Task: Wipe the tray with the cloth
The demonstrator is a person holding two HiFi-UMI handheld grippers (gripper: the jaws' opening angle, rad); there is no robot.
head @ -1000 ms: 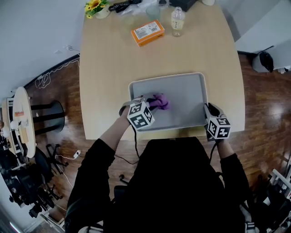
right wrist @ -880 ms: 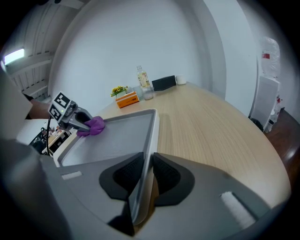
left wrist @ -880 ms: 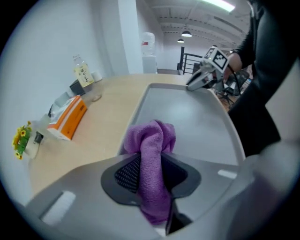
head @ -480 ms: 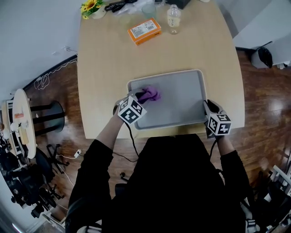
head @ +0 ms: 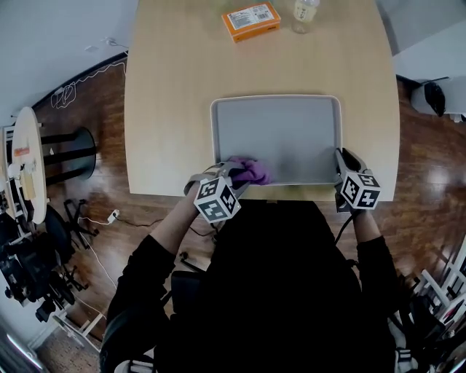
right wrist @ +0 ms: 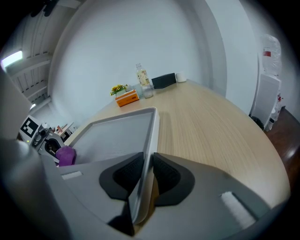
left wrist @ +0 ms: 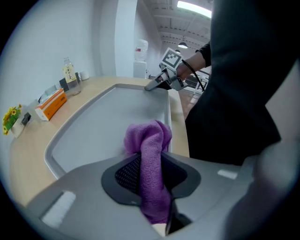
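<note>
A grey tray (head: 291, 135) lies on the wooden table near its front edge. A purple cloth (head: 250, 170) is bunched at the tray's near left corner, pressed against the tray floor (left wrist: 110, 124). My left gripper (head: 234, 177) is shut on the cloth (left wrist: 151, 159), which sticks out past the pads. My right gripper (head: 342, 162) is shut on the tray's near right rim (right wrist: 149, 154), the rim standing between its two pads. From the right gripper view the cloth (right wrist: 65, 155) and left gripper show at the tray's far side.
An orange box (head: 251, 20) and a small bottle (head: 303, 10) stand at the table's far side. A yellow flower pot (left wrist: 11, 119) and a black object (right wrist: 163, 80) are there too. A round side table (head: 28, 175) and cables sit on the floor at left.
The left gripper has dragged the cloth from the tray's left middle toward the near left corner. The head view shifted, so the tray sits higher in the picture. The right gripper stays on the rim.
</note>
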